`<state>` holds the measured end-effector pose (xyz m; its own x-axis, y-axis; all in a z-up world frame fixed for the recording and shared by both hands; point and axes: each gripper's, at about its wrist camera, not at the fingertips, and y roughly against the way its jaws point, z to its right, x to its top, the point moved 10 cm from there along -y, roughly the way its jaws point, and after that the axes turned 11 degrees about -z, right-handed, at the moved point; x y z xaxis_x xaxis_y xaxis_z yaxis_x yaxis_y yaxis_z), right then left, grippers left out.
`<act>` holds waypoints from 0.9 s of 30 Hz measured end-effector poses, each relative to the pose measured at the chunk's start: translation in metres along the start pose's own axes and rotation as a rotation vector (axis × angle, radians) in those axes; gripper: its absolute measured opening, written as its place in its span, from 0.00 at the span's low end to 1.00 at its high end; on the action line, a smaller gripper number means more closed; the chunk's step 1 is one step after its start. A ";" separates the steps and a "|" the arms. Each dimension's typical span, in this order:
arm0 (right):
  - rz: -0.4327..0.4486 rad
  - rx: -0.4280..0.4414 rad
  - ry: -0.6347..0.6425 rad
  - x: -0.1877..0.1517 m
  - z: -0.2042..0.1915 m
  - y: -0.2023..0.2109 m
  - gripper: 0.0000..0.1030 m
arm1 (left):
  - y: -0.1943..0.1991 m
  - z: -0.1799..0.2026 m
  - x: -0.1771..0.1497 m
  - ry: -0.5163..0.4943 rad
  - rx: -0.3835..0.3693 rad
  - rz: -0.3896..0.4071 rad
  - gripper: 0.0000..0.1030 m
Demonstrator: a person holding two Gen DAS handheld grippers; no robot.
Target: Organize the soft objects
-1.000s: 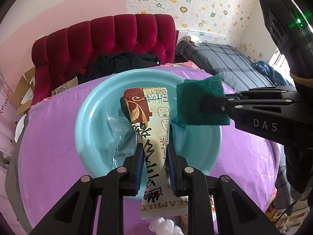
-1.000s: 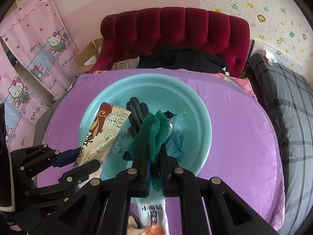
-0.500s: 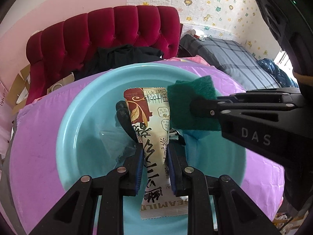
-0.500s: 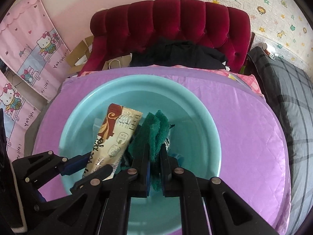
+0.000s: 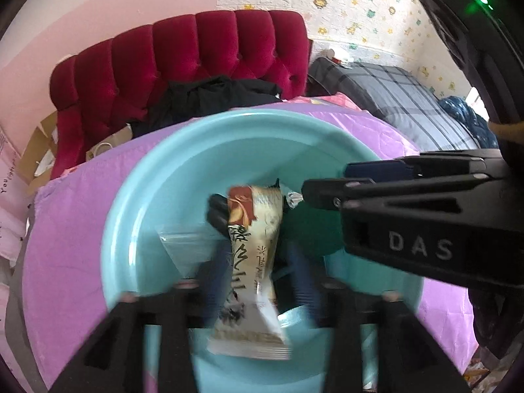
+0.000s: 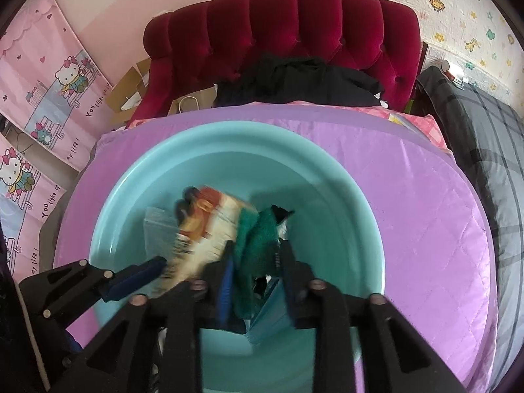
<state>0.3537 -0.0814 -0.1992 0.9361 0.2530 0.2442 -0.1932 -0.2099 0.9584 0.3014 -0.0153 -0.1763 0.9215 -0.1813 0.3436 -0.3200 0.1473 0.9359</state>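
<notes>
Both grippers over basin (image 6: 327,150), fingers (image 5: 303,281) parted

Home bedroom: red tufted headboard (image 6: 285,36), plaid bedding (image 5: 402,98).

Left gripper (image 5: 258,281): both black arms reach forward from the bottom of the left wrist view, blue-padded fingers (image 5: 216,281) parted, a gap showing on each side of the packet (image 5: 253,252) between them; the blur makes it hard to say whether either pad still touches it. In the right wrist view it enters from the lower left, pointing up and to the right.

Right gripper (image 6: 255,278): fingers (image 6: 226,281) spread wide in its own view, the sponge (image 6: 255,245) loose between them. In the left wrist view it enters from the right, roughly level, pointing left.
</notes>
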 end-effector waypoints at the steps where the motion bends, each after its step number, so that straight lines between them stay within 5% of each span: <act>1: 0.004 -0.003 0.000 0.000 -0.001 0.001 0.47 | 0.000 -0.002 0.000 0.006 -0.001 0.001 0.86; 6: 0.026 -0.021 -0.011 -0.002 0.002 0.011 0.98 | 0.005 -0.008 -0.007 0.025 0.040 0.010 1.00; 27: 0.064 -0.044 -0.021 -0.057 -0.002 0.063 1.00 | 0.065 -0.005 -0.050 0.043 0.041 0.064 1.00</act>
<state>0.2878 -0.1067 -0.1523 0.9274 0.2205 0.3023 -0.2650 -0.1833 0.9467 0.2353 0.0081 -0.1336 0.9069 -0.1309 0.4004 -0.3868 0.1177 0.9146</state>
